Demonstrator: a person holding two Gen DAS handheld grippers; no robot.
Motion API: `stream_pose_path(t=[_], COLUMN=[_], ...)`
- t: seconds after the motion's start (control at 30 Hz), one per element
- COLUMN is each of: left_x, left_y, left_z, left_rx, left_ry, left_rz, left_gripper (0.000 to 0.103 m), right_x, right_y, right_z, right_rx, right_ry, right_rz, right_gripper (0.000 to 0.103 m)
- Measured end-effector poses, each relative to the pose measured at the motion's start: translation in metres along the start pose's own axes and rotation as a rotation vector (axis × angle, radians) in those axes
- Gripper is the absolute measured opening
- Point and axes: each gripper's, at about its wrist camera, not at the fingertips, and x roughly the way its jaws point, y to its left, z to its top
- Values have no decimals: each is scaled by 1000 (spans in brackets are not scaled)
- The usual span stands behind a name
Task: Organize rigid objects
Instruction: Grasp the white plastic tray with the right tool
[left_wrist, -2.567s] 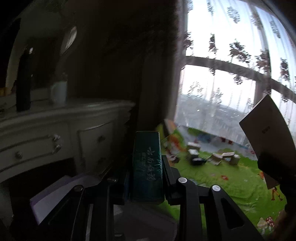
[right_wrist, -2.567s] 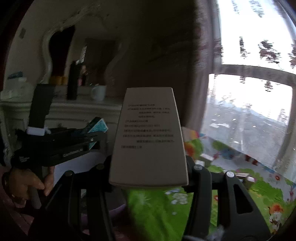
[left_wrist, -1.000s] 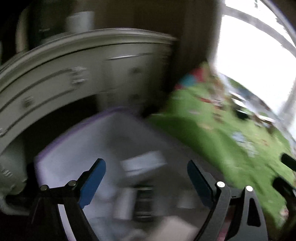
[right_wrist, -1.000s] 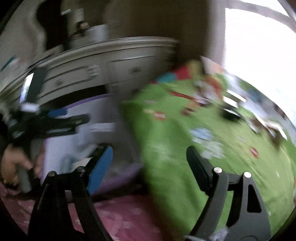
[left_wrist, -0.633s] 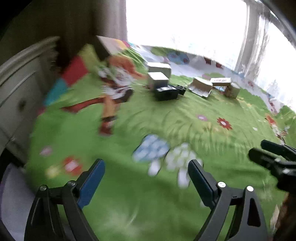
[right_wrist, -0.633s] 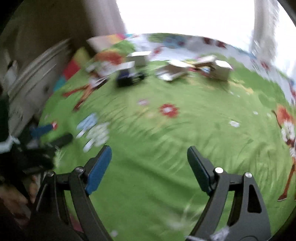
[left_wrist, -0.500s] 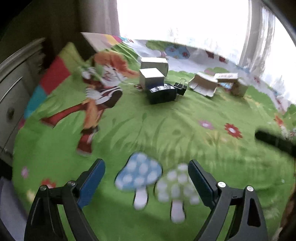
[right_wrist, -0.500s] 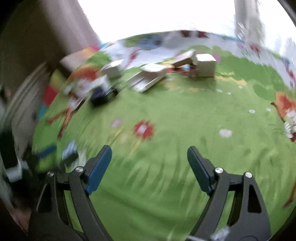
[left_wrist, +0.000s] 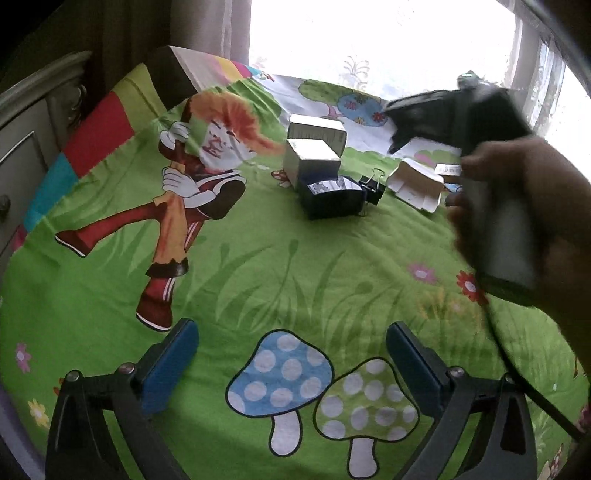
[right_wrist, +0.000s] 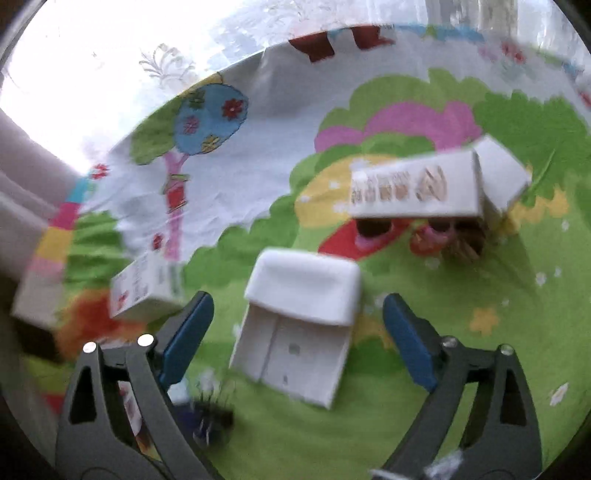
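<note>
Left gripper (left_wrist: 291, 363): tipped down over the green cartoon mat (left_wrist: 258, 266); its blue pads (left_wrist: 170, 365) stand wide apart after just opening further, with only the printed mushrooms (left_wrist: 321, 391) on the mat showing between them.

Right gripper (right_wrist: 297, 345): pointed steeply down, its jaws spread and just widened; the white open-flapped box (right_wrist: 299, 325) shows in the gap, neither pad pressing on it.

Right hand (left_wrist: 524, 221): in the left wrist view at 3 o'clock, blurred, fist wrapped round the gripper's handle, with the dark body of the tool reaching up toward 1 o'clock.

Boxes, left wrist view: two pale boxes (left_wrist: 314, 147) at 12 o'clock, one behind the other; a dark box (left_wrist: 332, 197) just in front of them; a black binder clip (left_wrist: 373, 186) touching its right side.

Boxes, right wrist view: a long white printed box (right_wrist: 413, 186) at 1 o'clock, resting tilted against a smaller white box (right_wrist: 502, 181); a small printed carton (right_wrist: 146, 291) at 9 o'clock, just off the left finger.

Dresser (left_wrist: 29, 122): white, at 9 to 10 o'clock in the left wrist view, beside the mat's edge.
</note>
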Motion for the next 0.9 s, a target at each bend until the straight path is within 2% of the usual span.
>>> stream_pose_path(t=[0.1, 0.13, 0.17, 0.23, 0.3, 0.4, 0.47, 0.57, 0.63, 0.8, 0.9], left_x=[-1, 0, 1, 2, 2, 1, 1, 9, 15, 50, 73], left_y=[-1, -1, -1, -2, -1, 2, 0, -12, -18, -24, -25], left_z=[-1, -1, 0, 0, 0, 0, 0, 3, 11, 55, 82], left_rx=[4, 9, 14, 21, 19, 7, 20, 76, 105, 150, 201], left_ry=[1, 3, 6, 8, 7, 2, 11, 45, 56, 94, 103], left_rz=[3, 6, 9, 13, 8, -4, 5, 61, 43, 43, -11], left_gripper=[103, 103, 103, 103, 103, 103, 103, 103, 103, 103, 103], right_x=[11, 12, 8, -4, -18, -53, -71, -102, -121, -130, -127], right_y=[23, 28, 29, 20, -1, -59, -93, -150, -182, -203, -200], right_z=[-5, -11, -18, -29, -42, -73, -87, -111, -127, -137, -138], right_rx=[-133, -208, -258, -355, -434, -570, -608, -643, -631, -607, -598], right_ry=[-11, -20, -49, -90, -79, -89, -89, -95, -87, -126, -155], right_rz=[-142, -181, -195, -144, -76, -9, 0, 5, 23, 36, 33], right_gripper=[96, 92, 78, 67, 67, 67, 67, 67, 67, 67, 67])
